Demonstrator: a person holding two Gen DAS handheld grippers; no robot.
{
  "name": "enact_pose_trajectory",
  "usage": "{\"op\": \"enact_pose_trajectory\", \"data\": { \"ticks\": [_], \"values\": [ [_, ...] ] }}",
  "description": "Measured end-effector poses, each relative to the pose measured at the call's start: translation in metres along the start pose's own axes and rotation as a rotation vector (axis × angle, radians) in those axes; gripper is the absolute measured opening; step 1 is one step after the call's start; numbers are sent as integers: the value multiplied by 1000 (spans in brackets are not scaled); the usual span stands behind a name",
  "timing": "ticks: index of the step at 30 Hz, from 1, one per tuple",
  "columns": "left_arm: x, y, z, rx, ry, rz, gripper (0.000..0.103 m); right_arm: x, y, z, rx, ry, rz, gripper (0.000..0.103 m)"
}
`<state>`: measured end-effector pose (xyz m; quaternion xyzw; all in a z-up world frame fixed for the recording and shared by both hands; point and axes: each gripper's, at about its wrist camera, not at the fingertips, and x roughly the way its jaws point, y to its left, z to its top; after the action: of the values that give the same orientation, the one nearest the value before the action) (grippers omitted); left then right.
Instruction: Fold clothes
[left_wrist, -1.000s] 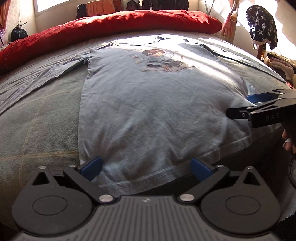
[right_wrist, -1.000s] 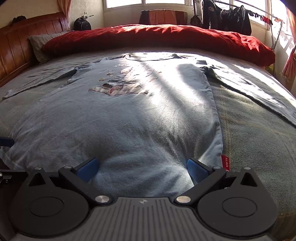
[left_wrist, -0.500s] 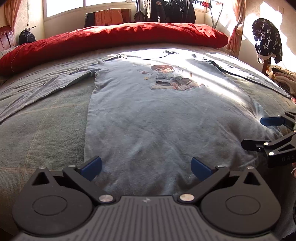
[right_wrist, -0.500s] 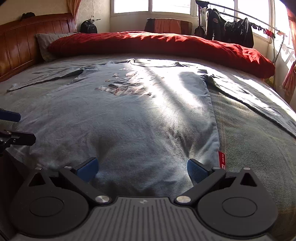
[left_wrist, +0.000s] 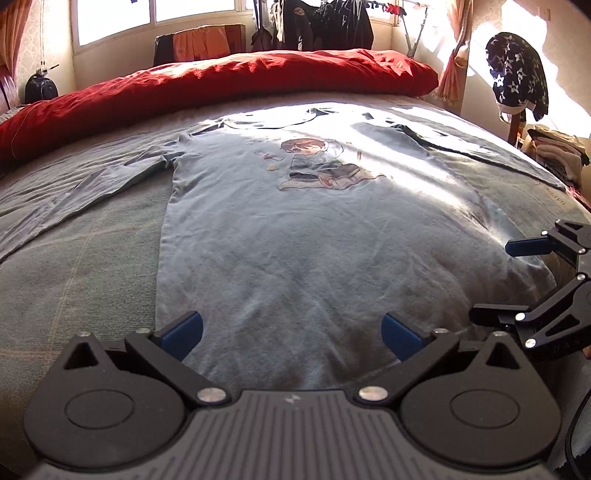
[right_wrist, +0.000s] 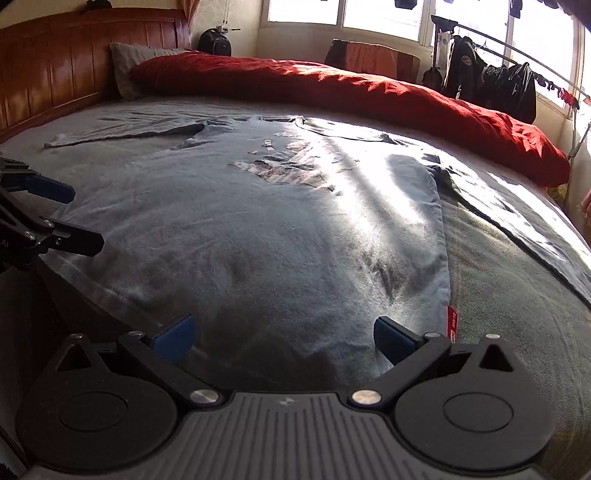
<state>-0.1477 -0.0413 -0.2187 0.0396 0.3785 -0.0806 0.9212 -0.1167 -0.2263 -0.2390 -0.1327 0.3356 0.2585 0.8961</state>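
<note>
A light blue long-sleeved shirt (left_wrist: 295, 236) with a cartoon print lies spread flat on the bed, sleeves out to both sides, hem toward me. My left gripper (left_wrist: 291, 334) is open above the hem's left part, nothing between its blue pads. The right gripper (left_wrist: 491, 280) shows at the right edge of the left wrist view, open over the hem's right corner. In the right wrist view the same shirt (right_wrist: 277, 236) fills the middle, my right gripper (right_wrist: 284, 338) stands open near the red side label (right_wrist: 452, 319), and the left gripper (right_wrist: 79, 218) is open at the left.
A red duvet (left_wrist: 221, 88) is bunched along the far side of the bed. A wooden headboard (right_wrist: 55, 66) and a grey pillow (right_wrist: 129, 62) stand far left. Clothes hang on a rack (right_wrist: 491, 88) by the window. A chair with folded garments (left_wrist: 554, 151) sits at right.
Both grippers have risen and tilted up, so more of the room and window shows. Each stays open over the hem, and the shirt has not moved.
</note>
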Motion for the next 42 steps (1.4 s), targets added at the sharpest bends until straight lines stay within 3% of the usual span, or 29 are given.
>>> {"op": "enact_pose_trajectory", "data": {
  "ticks": [5,9,14,17,22,24,28,34,42],
  "values": [
    [8,-8,-14,31,19,8,102,-10,-9,-18,-6,4,-30,103],
    [1,-8,-17,77,36,8,102,-19,-19,-12,60,-15,-37,103],
    [-1,10,-8,-49,22,-94,102,-10,-27,8,131,-43,-9,103],
    [-1,15,-11,-57,24,-126,102,-2,-31,2,176,-21,6,103],
    [-5,17,-4,-43,27,-92,102,-6,-34,-3,164,-2,0,103],
    [-10,19,5,-28,-7,-73,102,-11,-41,4,197,-8,12,103],
    [-13,25,25,-14,-66,-53,102,-8,-58,39,183,-48,0,103],
    [-6,47,42,-53,-82,6,102,37,-78,115,38,-94,-13,103],
    [6,82,56,-109,-68,65,102,138,-118,176,80,-36,31,103]
  ]
}}
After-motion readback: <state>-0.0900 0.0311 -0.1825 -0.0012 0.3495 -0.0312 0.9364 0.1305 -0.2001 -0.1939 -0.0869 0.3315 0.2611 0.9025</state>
